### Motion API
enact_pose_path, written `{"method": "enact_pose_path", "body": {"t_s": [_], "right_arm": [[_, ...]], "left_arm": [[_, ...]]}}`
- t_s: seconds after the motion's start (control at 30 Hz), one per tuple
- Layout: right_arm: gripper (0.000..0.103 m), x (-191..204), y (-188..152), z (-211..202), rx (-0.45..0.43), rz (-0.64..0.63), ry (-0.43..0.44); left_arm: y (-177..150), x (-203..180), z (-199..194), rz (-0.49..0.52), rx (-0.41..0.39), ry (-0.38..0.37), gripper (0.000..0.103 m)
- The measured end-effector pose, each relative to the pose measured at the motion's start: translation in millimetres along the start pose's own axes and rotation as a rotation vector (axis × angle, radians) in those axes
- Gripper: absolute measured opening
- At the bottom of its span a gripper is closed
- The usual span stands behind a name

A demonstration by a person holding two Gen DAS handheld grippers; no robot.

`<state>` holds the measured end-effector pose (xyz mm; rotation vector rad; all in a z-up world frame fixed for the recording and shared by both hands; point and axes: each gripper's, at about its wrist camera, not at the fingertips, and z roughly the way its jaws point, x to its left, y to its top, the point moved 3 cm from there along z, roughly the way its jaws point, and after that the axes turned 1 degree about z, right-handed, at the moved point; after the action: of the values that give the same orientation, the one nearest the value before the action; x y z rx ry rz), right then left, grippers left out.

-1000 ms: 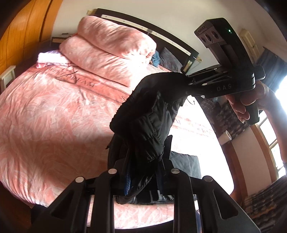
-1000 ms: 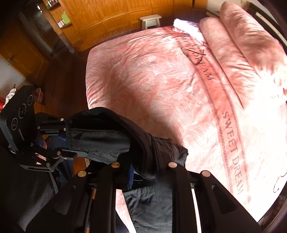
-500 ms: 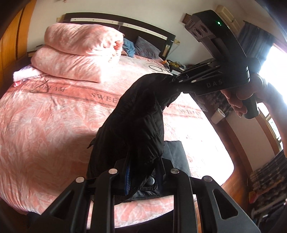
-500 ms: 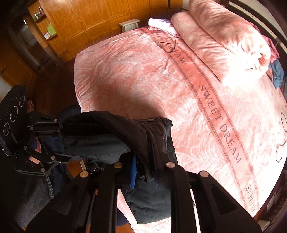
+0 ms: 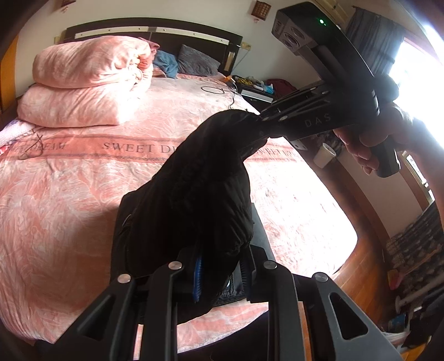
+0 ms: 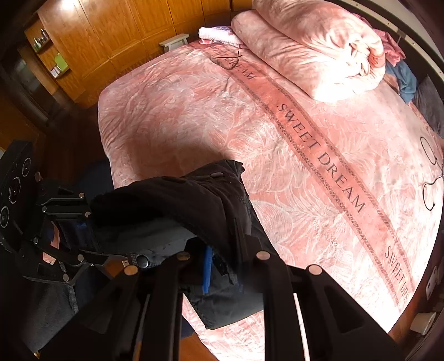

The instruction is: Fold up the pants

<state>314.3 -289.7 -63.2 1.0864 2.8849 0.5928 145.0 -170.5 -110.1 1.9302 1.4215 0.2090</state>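
Here, in the left wrist view, the left gripper (image 5: 219, 273) has its two fingers closed on a bunched edge of the black pants (image 5: 194, 200), with a blue finger pad (image 5: 197, 277) showing against the cloth. The pants rise from this grip as a thick padded hump and run up to the right gripper (image 5: 259, 130), whose fingers are clamped on the far end of the fabric. A hand (image 5: 374, 138) wraps the right gripper's handle (a green light glows on top of its body). The lower part of the pants hangs down and meets the pink bedspread (image 5: 69, 194) near the foot edge of the bed. A folded pink quilt (image 5: 86, 83) sits at the dark headboard (image 5: 155, 30), and a white cup (image 5: 324, 155) stands on a wooden ledge to the right of the bed.

In the right wrist view, the right gripper (image 6: 222, 268) is pinched on the pants (image 6: 180, 202), again with a blue pad (image 6: 207, 269) visible at the cloth. The fabric stretches leftward to the left gripper (image 6: 91, 230), whose jaws are closed around it. A lower panel of the pants drapes onto the near corner of the bedspread (image 6: 194, 116), whose band reads "SWEET DREAM". The quilt (image 6: 310, 47) lies at the top, and wooden wardrobe doors (image 6: 111, 25) line the far wall.
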Motion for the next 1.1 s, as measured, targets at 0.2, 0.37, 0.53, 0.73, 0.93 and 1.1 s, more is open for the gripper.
{"method": "enact_pose_path", "body": {"t_s": [0.2,0.37,0.53,0.73,0.93,1.1], "right_arm": [[0.013,-15,-24,4,-0.001,0.032,-0.012],[0.013,-30,-44,12,0.007,0.053,-0.020],[0.013,-43,-58,19,0.008,0.070,-0.015],[0.013,-57,-76,25,-0.003,0.092,-0.007],[0.012,-74,-99,32,0.000,0.115,-0.002],[0.011,-86,-117,43,0.004,0.127,-0.006]], "left_arm": [[-4,-20,21,0.042,0.036,-0.012,0.021],[-9,-33,38,0.061,0.066,-0.021,0.021],[-13,-44,55,0.078,0.096,-0.027,0.021],[-17,-58,73,0.096,0.126,-0.033,0.021],[-22,-71,93,0.115,0.159,-0.043,0.021],[-28,-81,113,0.129,0.196,-0.054,0.021]]}}
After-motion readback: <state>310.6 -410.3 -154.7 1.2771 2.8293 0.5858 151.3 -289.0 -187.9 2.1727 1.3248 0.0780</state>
